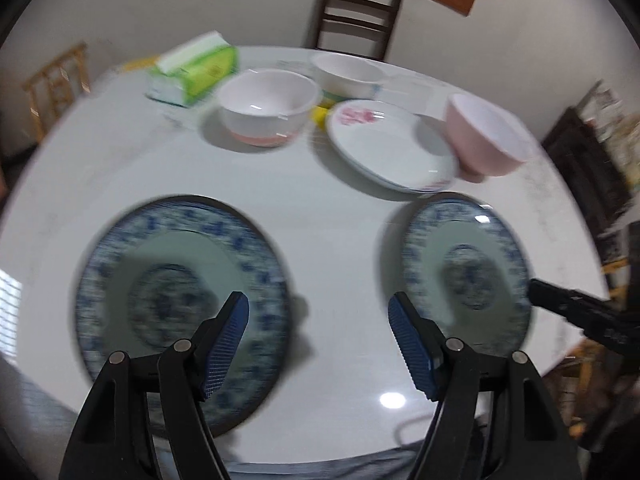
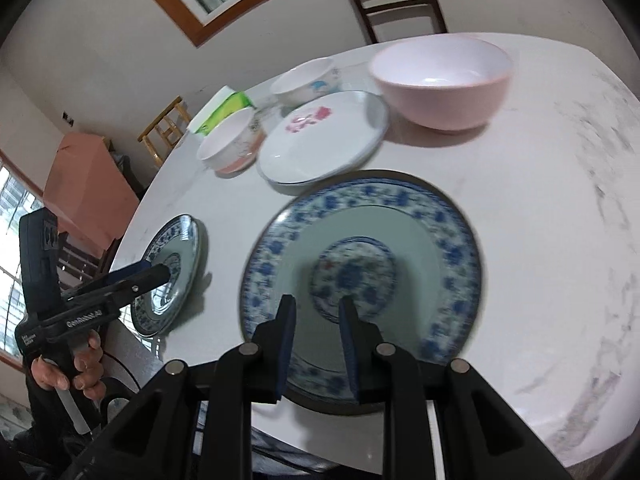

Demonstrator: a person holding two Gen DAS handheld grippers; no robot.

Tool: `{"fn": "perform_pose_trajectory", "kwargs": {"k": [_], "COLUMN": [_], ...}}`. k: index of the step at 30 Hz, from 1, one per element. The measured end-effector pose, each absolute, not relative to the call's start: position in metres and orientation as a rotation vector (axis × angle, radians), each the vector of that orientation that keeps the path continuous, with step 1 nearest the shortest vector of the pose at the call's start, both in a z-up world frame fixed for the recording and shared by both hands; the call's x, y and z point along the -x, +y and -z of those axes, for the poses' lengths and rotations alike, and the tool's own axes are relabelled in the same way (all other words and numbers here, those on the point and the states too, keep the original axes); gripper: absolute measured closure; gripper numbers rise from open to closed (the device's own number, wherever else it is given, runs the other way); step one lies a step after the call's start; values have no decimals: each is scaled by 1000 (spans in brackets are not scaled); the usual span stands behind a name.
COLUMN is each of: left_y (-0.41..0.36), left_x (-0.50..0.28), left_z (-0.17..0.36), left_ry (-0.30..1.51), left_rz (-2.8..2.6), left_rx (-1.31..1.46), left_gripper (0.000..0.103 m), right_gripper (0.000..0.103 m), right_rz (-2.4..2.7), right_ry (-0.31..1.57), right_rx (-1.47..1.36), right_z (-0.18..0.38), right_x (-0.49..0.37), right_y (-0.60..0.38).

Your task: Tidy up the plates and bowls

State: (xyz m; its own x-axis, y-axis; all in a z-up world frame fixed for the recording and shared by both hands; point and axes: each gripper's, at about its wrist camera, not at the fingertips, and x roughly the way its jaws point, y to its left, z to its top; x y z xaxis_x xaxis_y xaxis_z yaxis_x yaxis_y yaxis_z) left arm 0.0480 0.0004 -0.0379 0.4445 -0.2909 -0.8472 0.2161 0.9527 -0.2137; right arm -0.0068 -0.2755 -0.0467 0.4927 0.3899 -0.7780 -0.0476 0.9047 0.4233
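Two blue-patterned plates lie near the front of the white table (image 1: 320, 220). My left gripper (image 1: 318, 298) is open and empty, above the bare table between the left blue plate (image 1: 132, 256) and the right blue plate (image 1: 464, 248). My right gripper (image 2: 316, 304) hangs over the near part of the right blue plate (image 2: 400, 216). Its jaws are drawn close with a narrow gap and nothing pinched. Its tip (image 1: 534, 290) shows at that plate's right rim. Farther back stand a flowered white plate (image 1: 392, 144), a pink bowl (image 1: 484, 140) and two white bowls (image 1: 268, 112) (image 1: 348, 74).
A green tissue pack (image 1: 196, 68) lies at the back left of the table. A dark wooden chair (image 1: 356, 12) stands behind the table. A person's hand (image 2: 84, 372) holds the left gripper (image 2: 158, 270) beside the left blue plate (image 2: 176, 240). The table's front edge is close below both plates.
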Motion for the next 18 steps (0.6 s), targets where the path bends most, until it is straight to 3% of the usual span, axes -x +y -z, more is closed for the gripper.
{"fn": "perform_pose_trajectory", "kwargs": {"k": [7, 18], "left_y": [-14, -40], "left_x": [-69, -85], "left_z": [55, 76], "left_ry": [1184, 1289], "left_rz": [465, 506], "left_rx": [292, 347], "left_gripper": [34, 35], "right_gripper": [81, 80], "right_rz": [-210, -183], "right_ry": [1036, 1100], "right_rx": [-462, -588], "right_z": [51, 84], "right_x": [14, -4], "right_y": [-330, -374]}}
